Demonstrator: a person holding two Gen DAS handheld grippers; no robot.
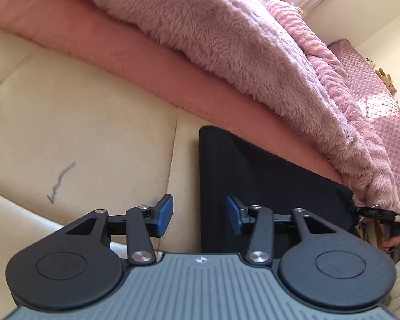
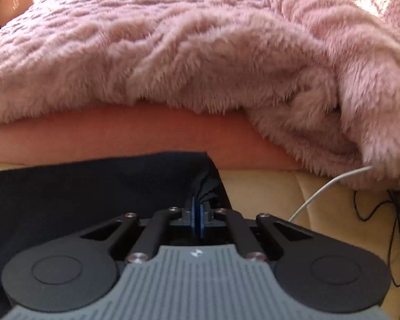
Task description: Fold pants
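Note:
The dark navy pants lie flat on a cream leather cushion, folded into a neat block. My left gripper is open, its blue pads straddling the pants' left edge just above the fabric. In the right wrist view the pants spread to the left. My right gripper is shut on a bunched corner of the pants at their right end. The right gripper also shows at the far right of the left wrist view.
A fluffy pink blanket hangs over a salmon cushion just behind the pants. A white cable and thin black cords lie on the cushion at right. A quilted pink bedspread lies far right.

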